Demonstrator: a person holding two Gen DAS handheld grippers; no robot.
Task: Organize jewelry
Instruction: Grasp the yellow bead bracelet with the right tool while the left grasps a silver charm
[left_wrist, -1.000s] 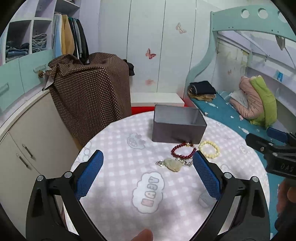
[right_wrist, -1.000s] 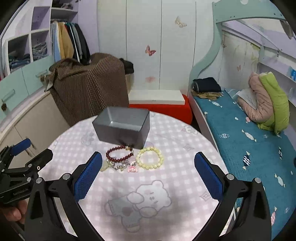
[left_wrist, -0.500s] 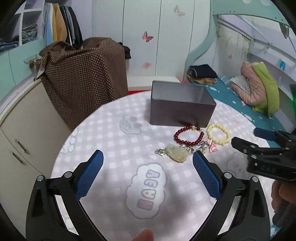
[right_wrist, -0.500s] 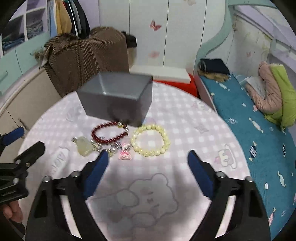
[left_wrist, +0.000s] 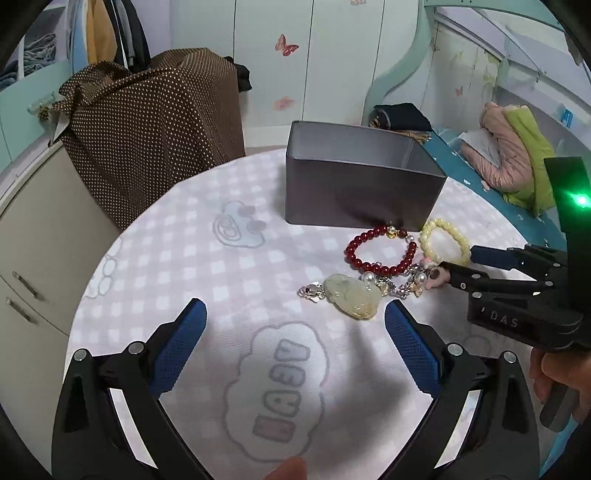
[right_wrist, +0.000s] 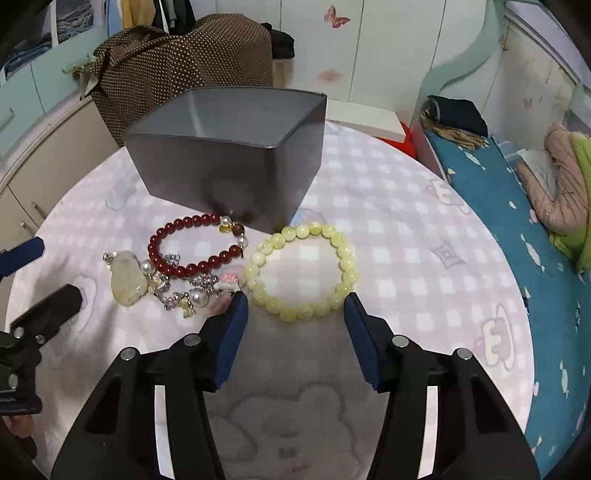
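An open grey box (left_wrist: 362, 184) (right_wrist: 229, 162) stands on the round table. In front of it lie a red bead bracelet (left_wrist: 354, 254) (right_wrist: 155, 243), a pale yellow bead bracelet (left_wrist: 424, 236) (right_wrist: 347, 266), a jade pendant (left_wrist: 351, 295) (right_wrist: 127, 280) and a pearl charm bracelet (left_wrist: 402, 284) (right_wrist: 192, 295). My right gripper (right_wrist: 295, 306) (left_wrist: 458, 260) hangs low over the yellow bracelet. Its jaws are closing, with the bracelet's near edge between the tips, not pressed. My left gripper (left_wrist: 295, 314) (right_wrist: 55, 269) is open and holds nothing, just short of the pendant.
The table wears a pink checked cloth (left_wrist: 184, 258) with cartoon prints. Behind it stands furniture draped in brown dotted fabric (left_wrist: 155, 129). Beige cabinets (left_wrist: 29, 240) are on the left. A bed with a teal sheet (right_wrist: 517, 221) runs along the right.
Both grippers have come down and forward toward the jewelry. The right jaws have narrowed from wide open to about the yellow bracelet's width. The left jaws stay wide.
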